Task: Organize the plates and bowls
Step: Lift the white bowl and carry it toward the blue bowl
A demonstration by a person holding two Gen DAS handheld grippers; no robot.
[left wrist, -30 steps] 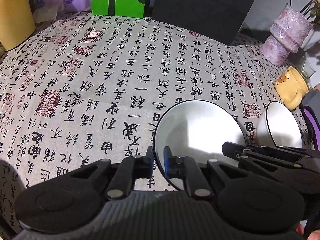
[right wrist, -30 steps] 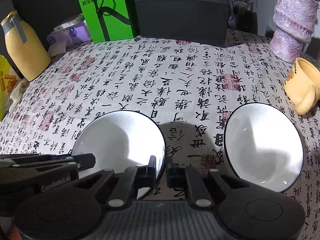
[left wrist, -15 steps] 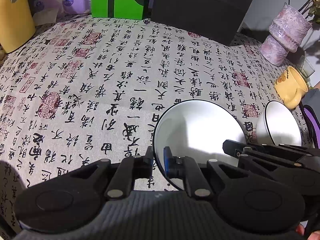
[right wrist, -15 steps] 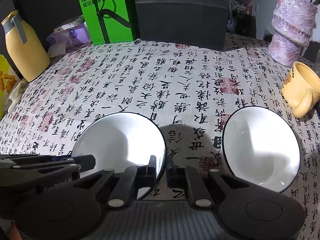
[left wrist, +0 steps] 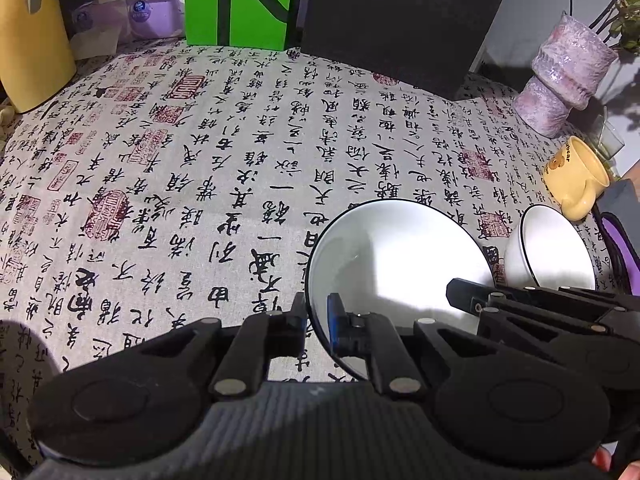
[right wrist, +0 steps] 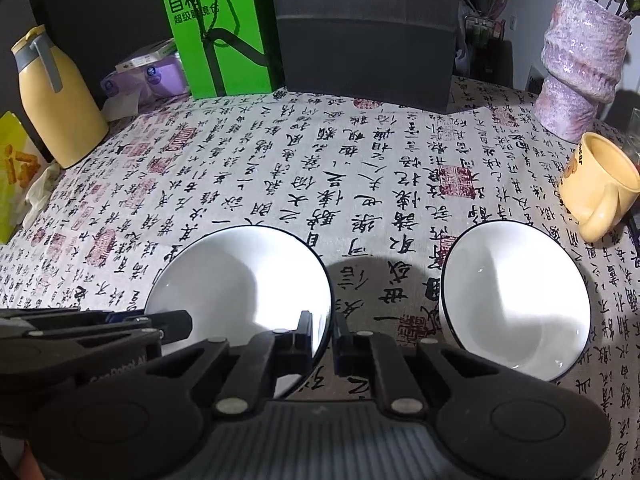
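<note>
Two white bowls point(right wrist: 240, 280) point(right wrist: 516, 300) with thin black rims. Tabletop cloth point(right wrist: 320, 168) is pale grey with black calligraphy and red seals. Yellow mug point(right wrist: 600, 184), mottled lilac vase point(right wrist: 580, 60), bright green bag point(right wrist: 220, 28), yellow jug point(right wrist: 60, 100).

Two white bowls point(right wrist: 240, 280) point(right wrist: 516, 304), one yellow mug point(right wrist: 600, 184), one purple vase point(right wrist: 580, 60), one green bag point(right wrist: 220, 28)

I can't see the near part of the held bowl point(left wrist: 396, 256); black gripper parts cover it. The yellow bottle point(left wrist: 28, 36) is cut off at the picture's edge. The plant point(left wrist: 624, 16) in the purple vase point(left wrist: 564, 76) is cut off too.
</note>
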